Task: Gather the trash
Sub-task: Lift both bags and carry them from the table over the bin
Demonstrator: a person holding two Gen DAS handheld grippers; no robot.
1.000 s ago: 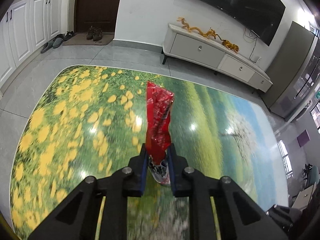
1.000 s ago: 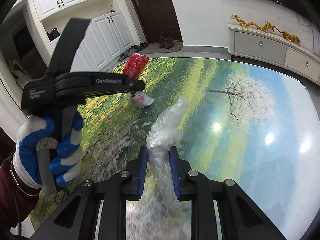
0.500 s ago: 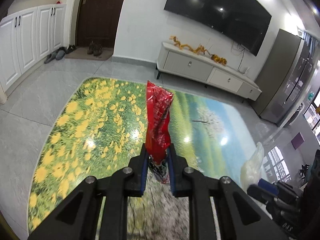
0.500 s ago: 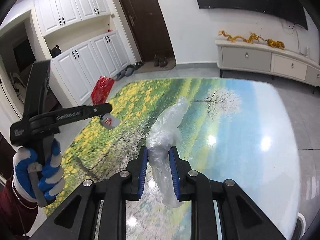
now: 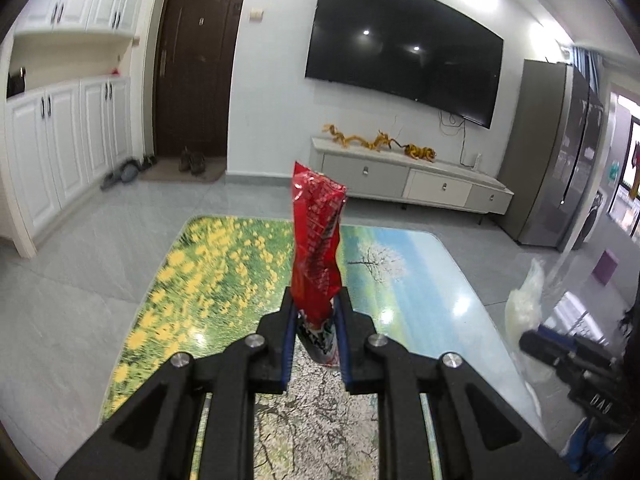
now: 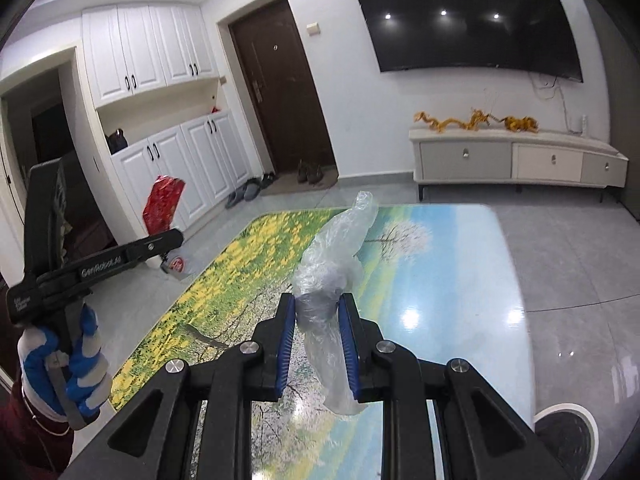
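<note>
Two pieces of trash are held above the counter [image 6: 508, 280], a red wrapper [image 5: 316, 248] pinched by the left hand-held gripper [image 5: 314, 340], a clear plastic bag [image 6: 332, 280] by the right hand-held gripper [image 6: 318, 344]; either thin film could be lost through slipping.

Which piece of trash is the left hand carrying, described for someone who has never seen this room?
Start at the table printed with a flower-meadow landscape. Above its near end, the left tongs are shut on a crumpled red foil snack wrapper that stands upright. The other piece, in the right tongs, is a clear plastic bag; only the wrapper is red and opaque.
</note>
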